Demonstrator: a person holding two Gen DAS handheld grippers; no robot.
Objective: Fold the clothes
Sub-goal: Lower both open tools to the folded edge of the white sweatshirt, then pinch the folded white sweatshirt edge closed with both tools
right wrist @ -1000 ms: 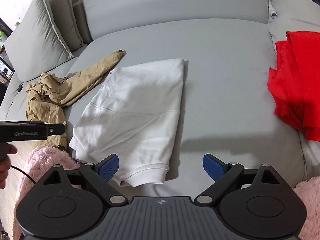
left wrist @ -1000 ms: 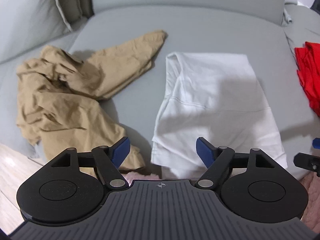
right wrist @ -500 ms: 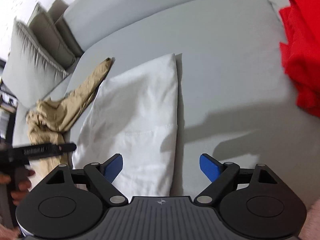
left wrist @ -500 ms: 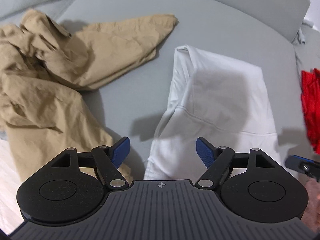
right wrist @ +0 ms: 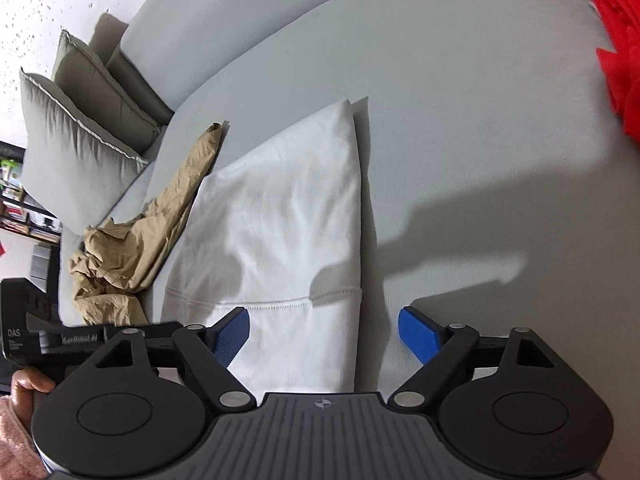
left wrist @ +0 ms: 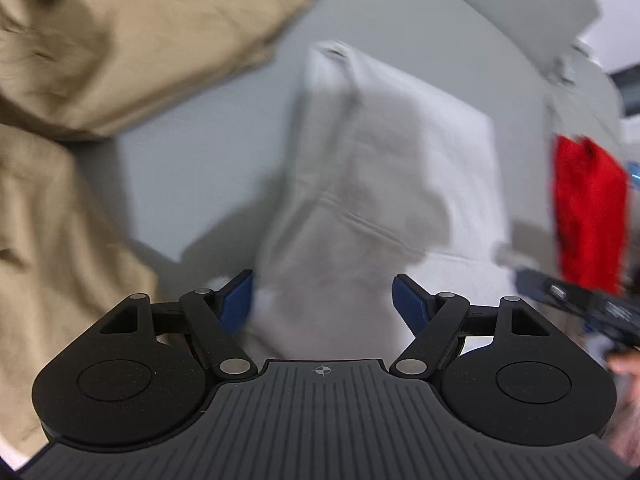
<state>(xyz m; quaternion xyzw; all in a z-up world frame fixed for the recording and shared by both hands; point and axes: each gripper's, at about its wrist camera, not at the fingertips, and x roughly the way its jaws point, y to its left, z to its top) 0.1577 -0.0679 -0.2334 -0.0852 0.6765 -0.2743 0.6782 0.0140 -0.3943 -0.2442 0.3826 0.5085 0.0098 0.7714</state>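
White garment (right wrist: 280, 232) lies flat on the grey sofa seat (right wrist: 460, 120), already folded lengthwise into a long strip, near hem end toward the person, far end narrowing toward the backrest. Tan garment (right wrist: 132, 252) crumpled just left of it, edges touching or nearly so; red garment (right wrist: 616, 60) well apart, far right.

Left gripper (left wrist: 322, 300) is wide open, nothing btwn the pads, poised over the near-left corner of the white piece (view is blurred). Right gripper (right wrist: 323, 334): jaws closing but not yet on cloth; the right edge of the strip sits btwn them, near the stitched hem line.

Handling, my read: light, soft knit, no stiffness, so it'll sag and drape once lifted. Several layers at the hem, so pinch deep enough to catch all of them, else top layer peels off. Best hold = both near corners, one per gripper, w/ even height so the strip carries over to the far end w/o skewing. Low slip risk; nothing fragile.
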